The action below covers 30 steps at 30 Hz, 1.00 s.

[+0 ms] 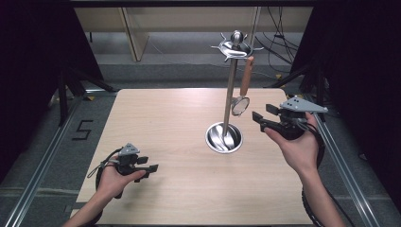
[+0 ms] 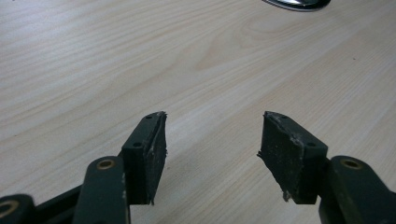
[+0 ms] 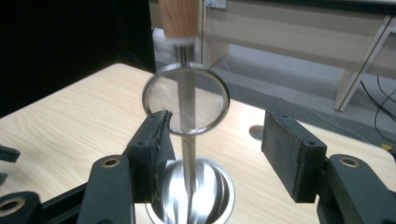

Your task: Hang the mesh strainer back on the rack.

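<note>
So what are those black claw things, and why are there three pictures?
They are grabbing tools. A person holds one in each hand: the left gripper and the right gripper. One picture looks down from above the table. The other two come from small cameras riding on each tool, looking along its black fingers. On the table is a shiny stand with a small strainer hanging from it. Both tools are open and hold nothing; the right one points at the strainer.

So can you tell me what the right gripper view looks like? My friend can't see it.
A small round mesh strainer with a wooden handle hangs in front of a shiny metal stand. The right tongs are open and empty, pointing at it, one black jaw on each side, above a pale wooden table.
</note>
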### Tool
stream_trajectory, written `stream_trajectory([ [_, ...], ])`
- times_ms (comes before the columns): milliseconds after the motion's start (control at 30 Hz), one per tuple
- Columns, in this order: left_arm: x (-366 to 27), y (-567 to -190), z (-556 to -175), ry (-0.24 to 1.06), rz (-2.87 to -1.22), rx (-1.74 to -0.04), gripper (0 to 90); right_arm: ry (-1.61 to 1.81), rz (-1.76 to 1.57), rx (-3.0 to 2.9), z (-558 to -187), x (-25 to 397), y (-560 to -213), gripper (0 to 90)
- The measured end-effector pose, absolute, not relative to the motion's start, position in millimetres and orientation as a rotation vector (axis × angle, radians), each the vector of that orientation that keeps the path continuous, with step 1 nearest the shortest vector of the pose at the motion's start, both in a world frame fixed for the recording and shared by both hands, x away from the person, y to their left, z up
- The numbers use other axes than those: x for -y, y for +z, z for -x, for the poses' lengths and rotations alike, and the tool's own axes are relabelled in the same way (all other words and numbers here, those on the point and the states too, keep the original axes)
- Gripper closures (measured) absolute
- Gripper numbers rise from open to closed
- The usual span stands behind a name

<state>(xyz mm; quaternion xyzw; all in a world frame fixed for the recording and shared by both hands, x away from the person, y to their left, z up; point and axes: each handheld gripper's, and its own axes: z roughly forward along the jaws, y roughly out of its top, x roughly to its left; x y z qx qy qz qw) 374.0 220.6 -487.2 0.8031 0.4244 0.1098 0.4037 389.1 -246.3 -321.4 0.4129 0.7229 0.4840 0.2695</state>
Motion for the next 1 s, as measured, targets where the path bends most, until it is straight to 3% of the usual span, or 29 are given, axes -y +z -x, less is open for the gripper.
stream_trajectory([
  [1000, -220, -487, -375, 0.269, -2.037, -1.057, 39.8, 1.183, -1.334, -2.018, -363, 284, -425, 48.3],
])
